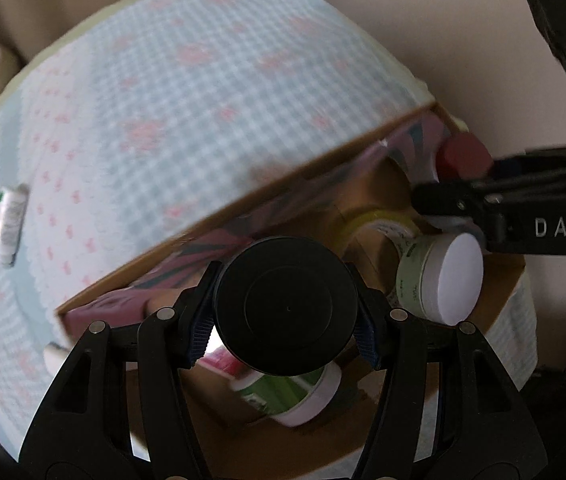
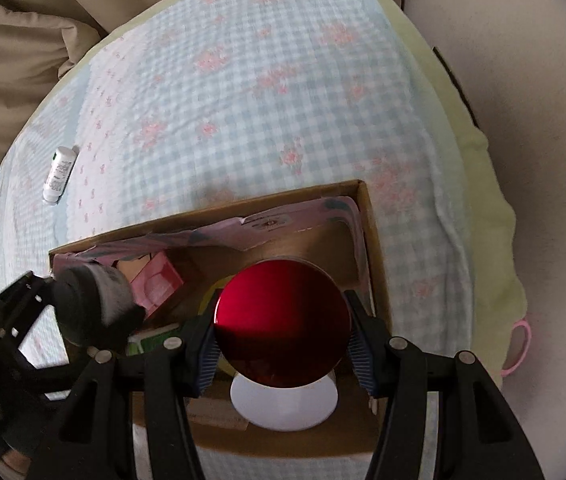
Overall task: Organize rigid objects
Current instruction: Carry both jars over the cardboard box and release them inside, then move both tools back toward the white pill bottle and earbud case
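Note:
My left gripper (image 1: 285,326) is shut on a black round-lidded jar (image 1: 286,306) and holds it over the open cardboard box (image 1: 171,246). My right gripper (image 2: 283,346) is shut on a red-lidded jar (image 2: 282,322) over the same box (image 2: 367,216); it shows in the left wrist view (image 1: 463,156) at the right. In the box lie a white-lidded jar (image 1: 449,276), a green-labelled jar with a pale lid (image 1: 297,398), a yellow-rimmed jar (image 1: 375,220) and a pink carton (image 2: 155,284). The left gripper with the black jar (image 2: 91,304) shows at the left of the right wrist view.
The box sits on a bed with a blue-checked, pink-flowered cover (image 2: 243,100). A small white tube (image 2: 59,176) lies on the cover far left, also in the left wrist view (image 1: 9,226). A pink ring (image 2: 521,344) lies off the bed's right edge. Beige pillows lie behind.

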